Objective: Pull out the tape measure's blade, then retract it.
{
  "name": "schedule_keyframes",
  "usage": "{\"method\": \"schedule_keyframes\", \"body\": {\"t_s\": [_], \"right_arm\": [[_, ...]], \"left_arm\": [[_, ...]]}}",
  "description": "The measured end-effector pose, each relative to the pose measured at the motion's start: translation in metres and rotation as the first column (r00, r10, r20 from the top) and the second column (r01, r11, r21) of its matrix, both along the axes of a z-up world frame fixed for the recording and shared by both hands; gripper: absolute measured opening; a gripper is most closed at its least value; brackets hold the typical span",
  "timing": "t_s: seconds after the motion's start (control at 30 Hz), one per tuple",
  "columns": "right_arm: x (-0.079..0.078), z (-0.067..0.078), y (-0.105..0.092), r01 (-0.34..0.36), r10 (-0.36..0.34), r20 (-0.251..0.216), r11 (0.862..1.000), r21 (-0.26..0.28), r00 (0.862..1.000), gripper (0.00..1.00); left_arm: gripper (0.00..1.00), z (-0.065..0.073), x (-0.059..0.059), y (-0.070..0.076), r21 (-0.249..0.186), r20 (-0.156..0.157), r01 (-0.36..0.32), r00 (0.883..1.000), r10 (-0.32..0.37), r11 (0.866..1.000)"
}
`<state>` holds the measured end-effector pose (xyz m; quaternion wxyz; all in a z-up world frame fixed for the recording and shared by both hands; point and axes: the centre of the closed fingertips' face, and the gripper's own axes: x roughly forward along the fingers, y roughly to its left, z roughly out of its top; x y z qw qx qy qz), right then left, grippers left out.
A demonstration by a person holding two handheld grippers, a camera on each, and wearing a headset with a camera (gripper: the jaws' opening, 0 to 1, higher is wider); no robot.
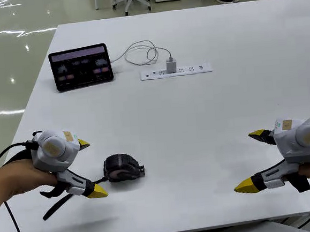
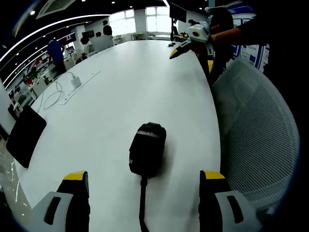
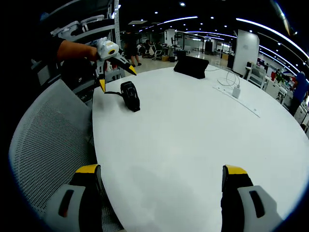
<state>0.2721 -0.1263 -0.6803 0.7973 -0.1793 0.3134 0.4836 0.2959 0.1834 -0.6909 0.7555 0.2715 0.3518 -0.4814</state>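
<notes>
Standing at the white surface [image 1: 198,123], a person holds a pair of tongs in each hand, and the black tape measure [image 1: 123,168] lies flat on it. The left tongs [image 1: 92,167] sit just beside the tape measure, gaping wide with nothing gripped. The case lies just ahead of their yellow tips, in line with the gap between them, and neither tip touches it. A thin black strap [image 2: 143,203] runs from the tape measure back toward these tongs. The right tongs [image 1: 250,160] are held well apart from the tape measure, on its opposite side, equally wide open and empty, with their tips pointing toward it. Well beyond the tape measure, a dark tablet [image 1: 81,66] stands propped with its screen lit. Also beyond the tape measure, more toward the right tongs' side, a white power strip [image 1: 194,69] lies flat with a white charger [image 1: 171,66] plugged in. A pale cable [image 1: 139,51] loops from the charger toward the tablet.
</notes>
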Motion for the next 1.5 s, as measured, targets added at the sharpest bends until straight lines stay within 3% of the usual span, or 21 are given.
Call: {"method": "schedule_keyframes", "body": {"t_s": [0.17,0.3,0.33,0.43,0.57,0.7,0.9,1.0,1.07,1.13,1.3,1.33,1.43,1.5], "right_arm": [[0.005,0.0,0.021,-0.071,0.071,0.039,0.997,0.017,0.997,1.0],[0.012,-0.007,0.036,-0.11,0.11,0.044,0.994,0.009,0.993,1.0],[0.015,-0.008,0.042,-0.125,0.124,0.044,0.992,0.008,0.991,1.0],[0.021,-0.006,0.058,-0.156,0.155,0.048,0.987,0.029,0.987,0.98],[0.028,-0.005,0.079,-0.184,0.181,0.049,0.982,0.047,0.982,0.96],[0.031,-0.005,0.101,-0.237,0.235,0.045,0.971,0.041,0.971,0.95],[0.028,-0.015,0.131,-0.304,0.303,0.045,0.952,0.021,0.952,0.92],[0.022,-0.021,0.145,-0.333,0.333,0.034,0.943,0.02,0.942,0.87],[0.02,-0.024,0.154,-0.346,0.346,0.017,0.938,0.028,0.938,0.83],[0.019,-0.025,0.16,-0.352,0.352,0.011,0.936,0.029,0.936,0.8],[0.021,-0.023,0.181,-0.364,0.363,0.018,0.93,0.057,0.931,0.76],[0.022,-0.024,0.187,-0.366,0.366,0.021,0.929,0.058,0.931,0.75],[0.026,-0.026,0.196,-0.37,0.37,0.019,0.927,0.056,0.929,0.7],[0.033,-0.027,0.201,-0.335,0.334,0.022,0.94,0.06,0.942,0.62]], "left_arm": [[0.87,-0.006,0.002,-0.011,0.024,-0.018,0.041,0.999,-0.04,0.999],[0.84,-0.008,0.007,-0.02,0.028,-0.013,0.066,0.998,-0.066,0.997],[0.83,-0.012,0.008,-0.02,0.031,-0.044,0.064,0.997,-0.062,0.997],[0.76,-0.017,0.015,-0.022,0.064,-0.032,0.095,0.995,-0.093,0.993],[0.66,-0.02,0.014,-0.028,0.08,-0.061,0.128,0.991,-0.123,0.989],[0.57,-0.027,0.018,-0.031,0.102,-0.078,0.152,0.987,-0.144,0.983],[0.55,-0.027,0.016,-0.041,0.113,-0.077,0.181,0.982,-0.173,0.977],[0.47,-0.034,0.014,-0.041,0.152,-0.085,0.198,0.979,-0.187,0.968],[0.33,-0.038,0.009,-0.043,0.173,-0.09,0.238,0.97,-0.226,0.956],[0.33,-0.04,0.014,-0.041,0.202,-0.062,0.233,0.972,-0.225,0.951],[0.33,-0.042,0.013,-0.041,0.217,-0.076,0.271,0.962,-0.261,0.938],[0.32,-0.042,0.015,-0.041,0.209,-0.083,0.247,0.969,-0.234,0.946],[0.32,-0.043,0.015,-0.041,0.213,-0.087,0.251,0.967,-0.238,0.944],[0.32,-0.044,0.014,-0.041,0.245,-0.083,0.251,0.968,-0.238,0.936]]}}
